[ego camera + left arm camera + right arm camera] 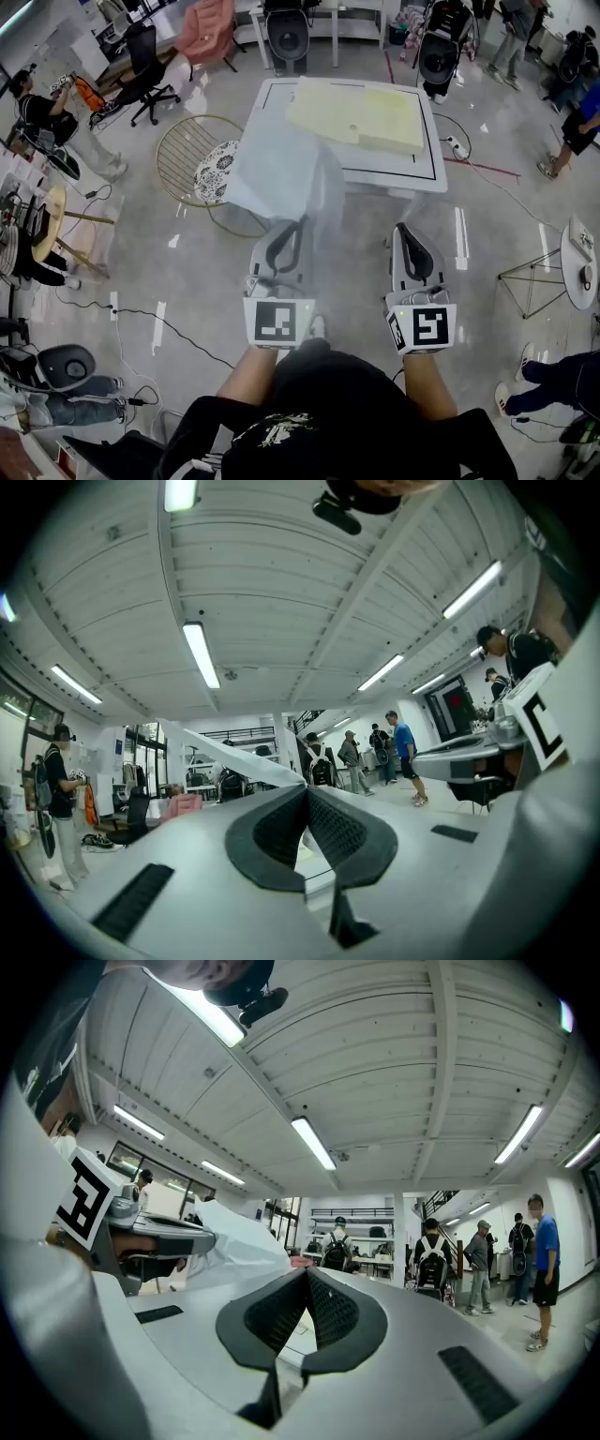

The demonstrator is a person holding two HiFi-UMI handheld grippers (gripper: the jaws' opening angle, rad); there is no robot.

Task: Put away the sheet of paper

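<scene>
The left gripper's (307,787) dark ribbed pads were pressed together on one edge of the thin, translucent white sheet of paper (234,752). In the left gripper view the sheet showed almost edge-on, as a narrow band rising from the jaw tips up and to the left. In the head view the same gripper (298,225) held the sheet (281,173) by its near end. Its long axis ran away from the person, and it widened toward a free far end that pointed at the near left corner of the white rectangular table with a black border line (394,178). The sheet hung in the air, over the floor.

The right gripper's (307,1271) pads met at their tips with nothing visible between them. The sheet (234,1237) showed off to its left. In the head view this gripper (401,227) was level with the left one, apart from the sheet.

A stack of pale yellow sheets (361,112) lay on the table. A round gold wire chair (187,150) with a patterned cushion (214,169) stood just left of the table.
</scene>
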